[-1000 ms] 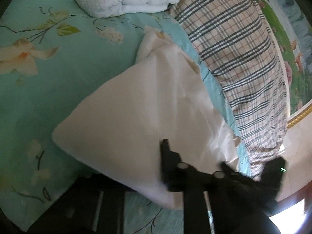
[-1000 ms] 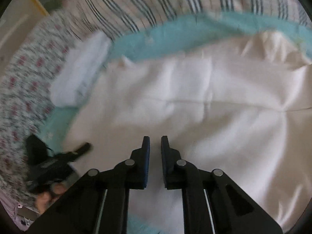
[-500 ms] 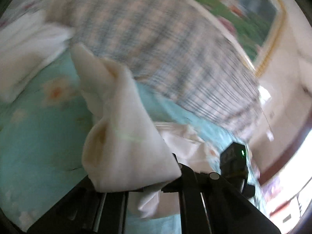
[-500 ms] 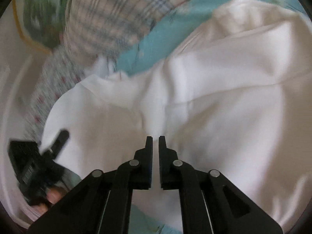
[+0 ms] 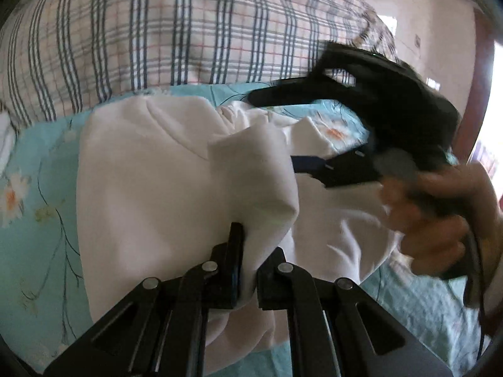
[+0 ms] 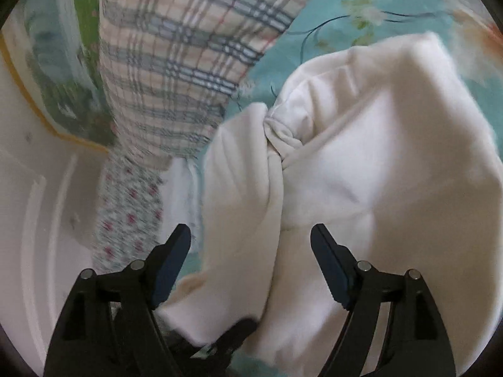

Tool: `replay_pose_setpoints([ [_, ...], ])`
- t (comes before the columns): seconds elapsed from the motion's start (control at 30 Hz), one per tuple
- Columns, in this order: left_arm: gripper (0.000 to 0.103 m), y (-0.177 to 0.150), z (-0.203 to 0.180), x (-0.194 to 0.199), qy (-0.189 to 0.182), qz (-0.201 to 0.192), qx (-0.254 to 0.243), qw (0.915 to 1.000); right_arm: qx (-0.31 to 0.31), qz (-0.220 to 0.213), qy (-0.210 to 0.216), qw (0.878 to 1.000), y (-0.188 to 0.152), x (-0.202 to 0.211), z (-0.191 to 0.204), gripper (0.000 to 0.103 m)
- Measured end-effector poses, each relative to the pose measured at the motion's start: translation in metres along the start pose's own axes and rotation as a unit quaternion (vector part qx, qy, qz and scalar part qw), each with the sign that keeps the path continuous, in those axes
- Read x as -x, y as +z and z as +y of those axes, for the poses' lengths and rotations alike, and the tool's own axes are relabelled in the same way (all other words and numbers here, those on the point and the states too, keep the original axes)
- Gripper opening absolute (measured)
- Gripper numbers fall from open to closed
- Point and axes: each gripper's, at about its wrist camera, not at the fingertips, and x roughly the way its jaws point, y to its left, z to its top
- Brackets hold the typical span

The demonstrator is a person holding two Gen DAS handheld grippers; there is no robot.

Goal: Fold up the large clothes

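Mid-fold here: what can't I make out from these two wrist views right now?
- Garment type: bunched in both views, so sleeves or collar are unclear.
- Left gripper: its fingertips are buried in cloth in the left view, so grip depth is hidden.
- Right gripper in the left view: motion-blurred, and one finger is behind the fold.
- Hand: blurred and cut by the right edge.
- Bedsheet: garment hides the part below.

The right gripper has spread its fingers, apparently releasing the white garment it pinched earlier.

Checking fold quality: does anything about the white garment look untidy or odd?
Yes. The white garment is bunched into a twisted knot near its middle instead of lying flat. The left gripper pinches a fold; the right gripper is open.
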Motion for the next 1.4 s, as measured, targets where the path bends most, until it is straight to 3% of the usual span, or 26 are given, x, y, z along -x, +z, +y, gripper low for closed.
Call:
replay_pose_setpoints([
  [0.07,0.006,0.001,-0.001,0.000,0.003,-0.001,-0.009,1.0000,0.032,0.022,-0.032,0.999,0.012,-0.024,0.011,0.075],
  [0.17,0.006,0.001,0.000,0.003,-0.001,-0.002,-0.008,1.0000,0.077,0.055,-0.064,0.993,0.026,-0.062,0.029,0.045],
  [0.2,0.006,0.003,0.000,0.005,-0.003,-0.003,-0.006,1.0000,0.091,0.062,-0.086,0.990,0.028,-0.072,0.034,0.012],
  [0.23,0.006,0.005,0.000,0.007,-0.003,-0.004,-0.005,1.0000,0.102,0.068,-0.103,0.987,0.030,-0.077,0.038,0.008],
  [0.33,0.006,0.012,-0.004,0.024,-0.013,-0.020,-0.003,0.9997,0.134,0.045,-0.066,0.988,0.032,-0.058,0.065,0.008],
  [0.4,0.006,0.021,-0.009,0.039,-0.041,-0.035,0.002,0.9986,0.157,0.013,-0.041,0.987,0.029,-0.026,0.081,0.008],
  [0.5,0.006,0.034,-0.029,0.046,-0.087,-0.045,0.000,0.9952,0.158,-0.043,-0.042,0.986,0.023,0.033,0.077,0.008],
  [0.63,0.006,0.031,-0.064,0.012,-0.126,-0.009,-0.012,0.9920,0.110,-0.067,-0.107,0.986,0.023,0.064,0.027,0.008],
  [0.8,0.006,0.007,-0.074,-0.040,-0.129,0.057,-0.001,0.9900,0.076,-0.041,-0.177,0.980,0.020,0.051,-0.039,0.008],
  [0.93,0.008,0.000,-0.071,-0.042,-0.125,0.067,0.001,0.9899,0.076,-0.040,-0.177,0.980,0.018,0.043,-0.053,0.008],
  [1.07,0.011,0.002,-0.058,-0.020,-0.156,0.069,0.034,0.9848,0.094,-0.041,-0.185,0.977,0.018,0.044,-0.046,0.008],
  [1.2,0.041,-0.002,-0.036,0.024,-0.169,0.048,0.078,0.9814,0.104,-0.046,-0.193,0.975,0.019,0.052,-0.040,0.008],
  [1.27,0.047,-0.002,-0.018,0.041,-0.167,0.035,0.098,0.9804,0.120,-0.050,-0.209,0.969,0.016,0.055,-0.032,0.012],
  [1.33,0.067,-0.002,0.003,0.060,-0.144,0.016,0.117,0.9825,0.127,-0.053,-0.230,0.963,0.010,0.061,-0.025,0.021],
  [1.37,0.069,-0.002,0.013,0.065,-0.137,0.008,0.126,0.9824,0.127,-0.055,-0.247,0.959,0.006,0.065,-0.022,0.024],
  [1.4,0.077,-0.003,0.025,0.071,-0.131,0.002,0.138,0.9818,0.127,-0.061,-0.257,0.956,0.002,0.070,-0.020,0.038],
])
